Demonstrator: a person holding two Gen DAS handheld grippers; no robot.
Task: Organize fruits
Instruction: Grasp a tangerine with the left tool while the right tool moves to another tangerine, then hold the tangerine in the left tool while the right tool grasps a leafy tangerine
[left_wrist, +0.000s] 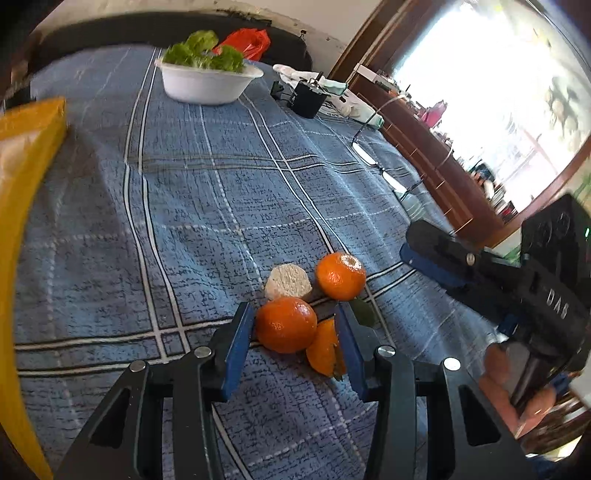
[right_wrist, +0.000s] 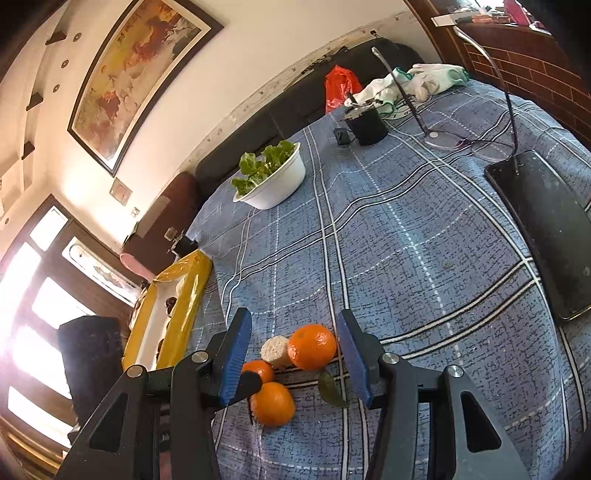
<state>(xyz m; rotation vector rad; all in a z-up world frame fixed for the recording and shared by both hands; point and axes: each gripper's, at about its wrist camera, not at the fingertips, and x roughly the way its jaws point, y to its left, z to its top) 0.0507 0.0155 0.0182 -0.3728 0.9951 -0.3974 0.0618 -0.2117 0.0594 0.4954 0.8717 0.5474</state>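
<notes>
Three oranges lie together on the blue checked cloth (left_wrist: 184, 206). My left gripper (left_wrist: 291, 308) stands open around the nearest orange (left_wrist: 286, 325); its left pad (left_wrist: 240, 343) is at the fruit's side. Its right pad (left_wrist: 349, 350) partly covers a second orange (left_wrist: 323, 350). The third orange (left_wrist: 340, 275) sits just beyond, beside a pale crumbly chunk (left_wrist: 288, 282) and a green leaf (left_wrist: 364, 312). My right gripper (right_wrist: 294, 317) is open and holds nothing, with that third orange (right_wrist: 312, 347) lying ahead of its pads. In the left wrist view the right gripper (left_wrist: 454, 284) hovers to the right, held by a hand (left_wrist: 517, 391).
A white bowl of greens (left_wrist: 210, 86) stands at the far side. A yellow box (right_wrist: 177, 306) lies along the left edge. On the right are a black tablet (right_wrist: 546, 229), glasses (right_wrist: 461, 142), a black cup (right_wrist: 365, 125), white gloves (right_wrist: 436, 79) and a red bag (right_wrist: 340, 88).
</notes>
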